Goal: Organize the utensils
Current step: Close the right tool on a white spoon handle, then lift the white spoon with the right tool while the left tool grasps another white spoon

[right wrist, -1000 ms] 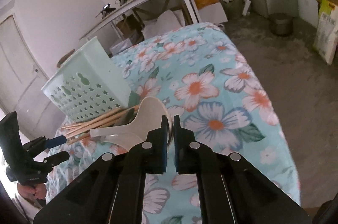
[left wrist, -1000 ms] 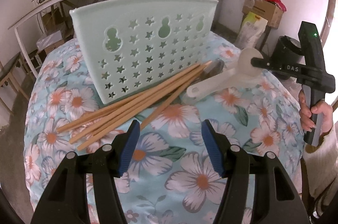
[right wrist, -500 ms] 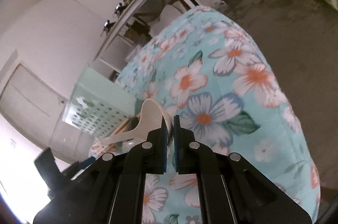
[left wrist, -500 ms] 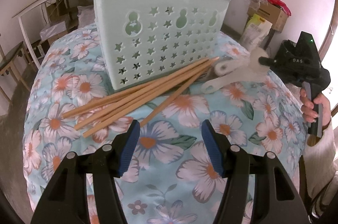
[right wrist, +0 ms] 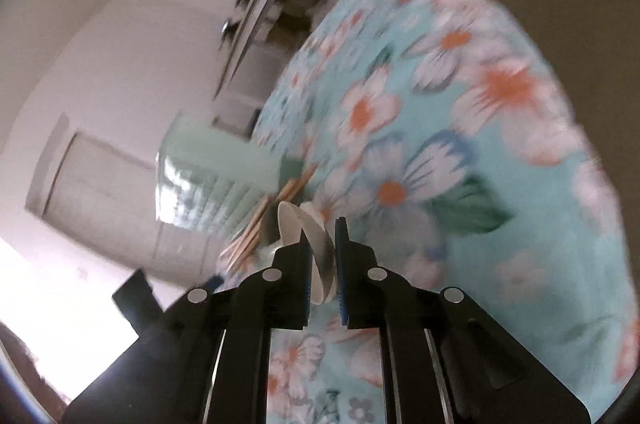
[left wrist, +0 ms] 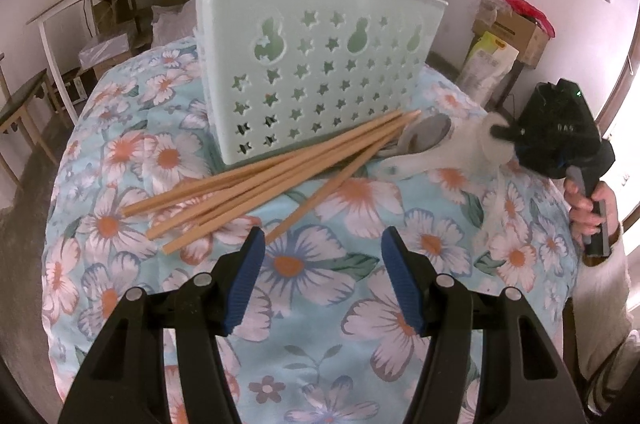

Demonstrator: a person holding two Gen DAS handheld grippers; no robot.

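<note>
The right gripper point(right wrist: 321, 266) has just been easing its fingers apart, and the white spoon point(right wrist: 316, 248) sits loosely between them, now turned edge-on. The left gripper point(left wrist: 322, 280) hovers half open and empty over the floral table point(left wrist: 344, 364). Beyond it the chopsticks point(left wrist: 276, 180) lie against the mint basket point(left wrist: 316, 72), which looks nearer than before.

"DAS" on right tool point(left wrist: 560, 132)
</note>
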